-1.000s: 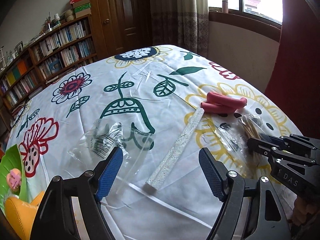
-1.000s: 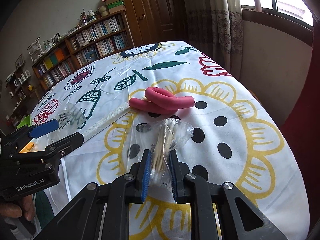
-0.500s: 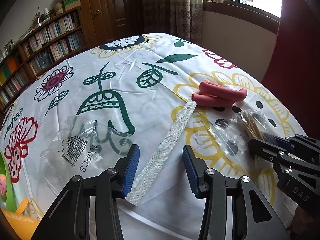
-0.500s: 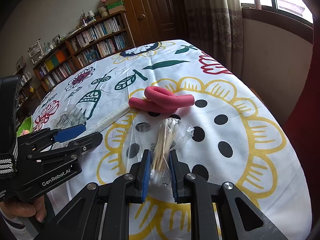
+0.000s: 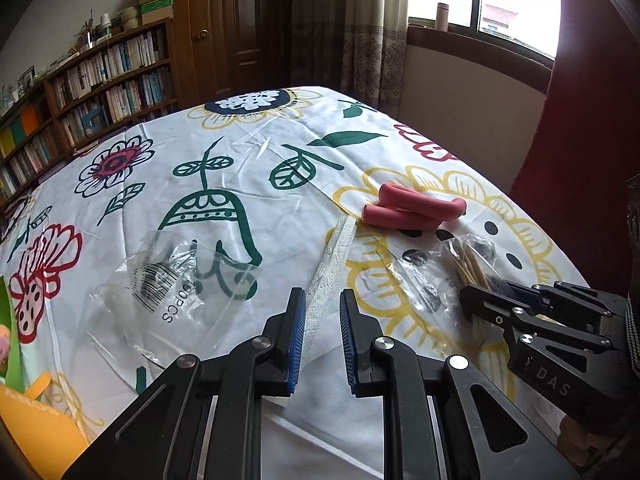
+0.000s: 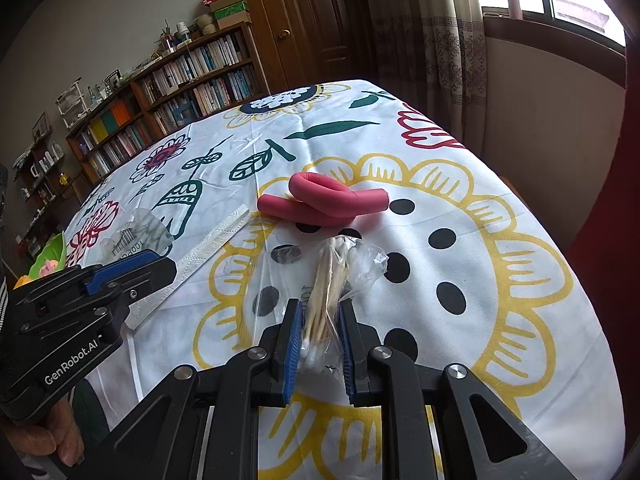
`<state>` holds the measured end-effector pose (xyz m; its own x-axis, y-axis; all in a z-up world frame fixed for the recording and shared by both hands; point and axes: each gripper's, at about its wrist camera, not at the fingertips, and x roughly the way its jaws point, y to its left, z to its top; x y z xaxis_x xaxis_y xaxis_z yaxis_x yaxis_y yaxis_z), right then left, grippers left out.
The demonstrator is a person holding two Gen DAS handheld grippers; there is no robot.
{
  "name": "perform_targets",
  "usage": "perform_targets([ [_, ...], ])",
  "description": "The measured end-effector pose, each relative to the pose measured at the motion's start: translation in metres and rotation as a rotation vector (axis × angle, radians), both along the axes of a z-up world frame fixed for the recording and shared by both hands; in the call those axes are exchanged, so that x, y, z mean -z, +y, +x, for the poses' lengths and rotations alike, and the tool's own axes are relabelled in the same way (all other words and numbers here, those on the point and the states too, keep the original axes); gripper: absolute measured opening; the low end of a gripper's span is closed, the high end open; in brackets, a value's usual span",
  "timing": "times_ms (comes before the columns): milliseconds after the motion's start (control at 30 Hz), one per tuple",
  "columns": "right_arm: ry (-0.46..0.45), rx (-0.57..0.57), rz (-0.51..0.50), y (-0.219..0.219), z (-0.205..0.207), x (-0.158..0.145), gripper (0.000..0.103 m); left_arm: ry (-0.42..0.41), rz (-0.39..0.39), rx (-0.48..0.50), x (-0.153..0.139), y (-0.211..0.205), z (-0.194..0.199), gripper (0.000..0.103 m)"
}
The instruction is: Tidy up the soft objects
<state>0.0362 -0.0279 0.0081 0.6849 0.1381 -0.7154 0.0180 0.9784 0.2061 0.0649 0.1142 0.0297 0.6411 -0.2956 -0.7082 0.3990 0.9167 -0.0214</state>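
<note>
The bench [image 5: 248, 184], draped in a white cloth printed with big flowers and leaves, carries everything. On it, far right from the left wrist view, lie the bent pink foam rods [image 5: 412, 210], one across the other. Leftward sits an empty clear plastic bag with a barcode [image 5: 172, 280].

Between them runs the long white woven strip [image 5: 326, 276], its long axis pointing from the left tongs [image 5: 322, 336] away toward the pink rods. The strip's near end lies between the blue pads, so the left tongs are the nearer pair by far. The jaws stand narrowed around the strip but with a gap on the right side; I judge them not yet clenched on it. Compared with a second ago, the pads have come much closer together and the tongs have moved forward over the strip's end.

The right tongs [image 6: 318, 340] are clamped on a small clear bag of cotton swabs with wooden sticks [image 6: 328, 280], resting on the yellow flower print, just as they were earlier.
</note>
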Motion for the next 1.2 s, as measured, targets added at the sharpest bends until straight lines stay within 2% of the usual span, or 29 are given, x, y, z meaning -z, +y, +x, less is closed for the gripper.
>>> perform_targets([
  [267,-0.007,-0.004,0.024,-0.001,-0.002,-0.001,0.019,-0.032,-0.031,-0.036,-0.012,0.011,-0.009,0.018],
  [367,0.009,-0.008,0.119,-0.008,-0.001,0.0,0.019,-0.042,-0.047,-0.049,-0.017,0.015,-0.013,0.018],
  [433,0.01,-0.001,0.142,-0.01,-0.001,-0.001,0.019,-0.052,-0.056,-0.058,-0.021,0.018,-0.016,0.018],
  [833,-0.044,0.006,0.163,-0.009,-0.006,-0.015,0.019,-0.113,-0.102,-0.102,-0.048,0.038,-0.026,0.018],
  [1200,-0.053,-0.002,0.159,-0.004,-0.007,-0.017,0.019,-0.188,-0.142,-0.195,-0.079,0.08,-0.033,0.018],
])
